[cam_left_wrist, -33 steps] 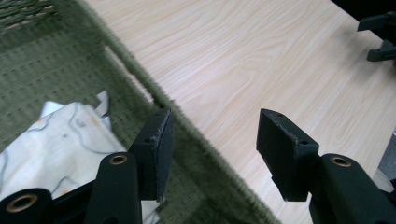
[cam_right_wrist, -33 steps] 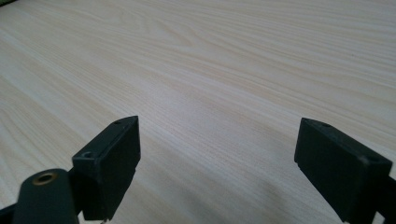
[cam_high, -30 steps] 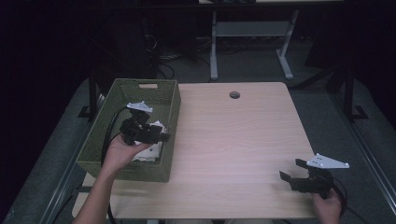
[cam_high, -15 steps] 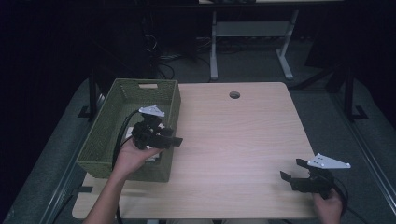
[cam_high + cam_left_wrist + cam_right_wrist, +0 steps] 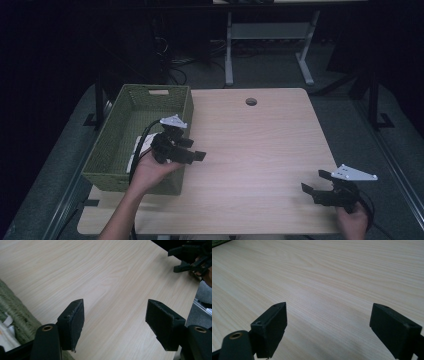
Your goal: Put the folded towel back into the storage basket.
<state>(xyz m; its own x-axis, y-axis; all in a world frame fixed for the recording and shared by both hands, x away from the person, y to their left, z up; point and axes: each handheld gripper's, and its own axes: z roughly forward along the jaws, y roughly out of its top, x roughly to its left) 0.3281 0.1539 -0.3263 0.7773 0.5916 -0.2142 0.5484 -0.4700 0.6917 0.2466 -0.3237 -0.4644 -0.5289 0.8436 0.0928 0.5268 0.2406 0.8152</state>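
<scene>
- Right now I am watching the left gripper (image 5: 192, 150) hanging over the basket's near right wall, its jaws pointing out across the table; they have just been opening and are standing wide with nothing between them.
- Its pads (image 5: 75, 317) are showing bare in the left gripper view, with only pale wood beyond them.
- Just behind it, the white packet (image 5: 141, 150) is lying flat on the floor of the green basket (image 5: 112, 145), at the end nearer the person.
- I am reading this as a drop into the basket that is done, so the step in hand is drawing the gripper clear; I would be lifting it over the woven rim and minding that the trailing cable is not dragging on the packet.
- Farther out, the right gripper (image 5: 312, 186) is sitting low at the table's near right corner, jaws wide and holding nothing.
- Between the two, the wooden table (image 5: 260, 150) is lying bare.
</scene>
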